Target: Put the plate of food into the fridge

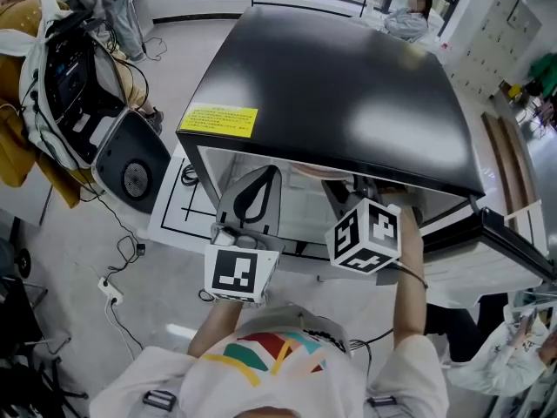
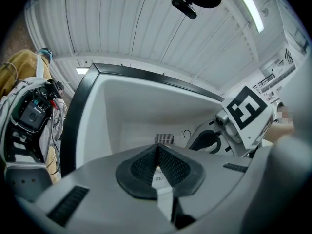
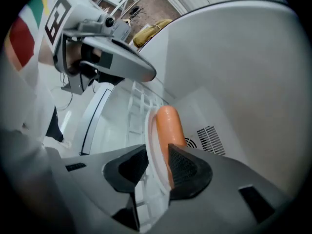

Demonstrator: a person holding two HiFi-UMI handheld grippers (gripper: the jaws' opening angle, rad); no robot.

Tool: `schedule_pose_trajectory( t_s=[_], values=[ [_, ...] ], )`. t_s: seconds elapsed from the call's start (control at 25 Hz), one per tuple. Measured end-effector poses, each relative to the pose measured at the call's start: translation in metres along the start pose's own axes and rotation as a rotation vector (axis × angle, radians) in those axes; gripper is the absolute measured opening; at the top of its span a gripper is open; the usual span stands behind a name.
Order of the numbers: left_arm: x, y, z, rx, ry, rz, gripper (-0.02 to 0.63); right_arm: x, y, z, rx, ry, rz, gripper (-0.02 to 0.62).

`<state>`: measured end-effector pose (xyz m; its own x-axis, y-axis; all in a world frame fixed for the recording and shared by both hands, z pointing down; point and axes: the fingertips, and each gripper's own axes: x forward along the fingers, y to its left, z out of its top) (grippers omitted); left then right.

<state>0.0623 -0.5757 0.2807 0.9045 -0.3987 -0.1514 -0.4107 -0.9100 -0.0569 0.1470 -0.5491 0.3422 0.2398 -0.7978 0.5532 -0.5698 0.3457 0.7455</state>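
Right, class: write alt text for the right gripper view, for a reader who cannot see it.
A white plate carrying an orange sausage sits edge-on between the right tool's pads, inside the white fridge. The left tool shows at upper left.

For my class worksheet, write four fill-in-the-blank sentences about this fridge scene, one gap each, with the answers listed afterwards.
1. The sticker on the fridge's black top is ____.
2. The plate between the right hand-held gripper's jaws is ____.
3. The food on that plate is an orange ____.
4. The left hand-held gripper's jaws are ____, with nothing between them.

Answers: yellow; white; sausage; shut.
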Motion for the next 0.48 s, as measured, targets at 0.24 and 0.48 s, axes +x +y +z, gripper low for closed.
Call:
schedule_pose_trajectory(
  t_s=[0.24,0.48],
  values=[
    [0.023,0.014,0.0,-0.013,-0.005,-0.006,0.006,0.016,-0.018,0.005,0.099,-0.047,0.064,0.124],
    [0.023,0.012,0.0,-0.005,-0.008,-0.006,0.006,0.01,-0.017,0.015,0.187,-0.138,0.081,0.215]
  ],
)
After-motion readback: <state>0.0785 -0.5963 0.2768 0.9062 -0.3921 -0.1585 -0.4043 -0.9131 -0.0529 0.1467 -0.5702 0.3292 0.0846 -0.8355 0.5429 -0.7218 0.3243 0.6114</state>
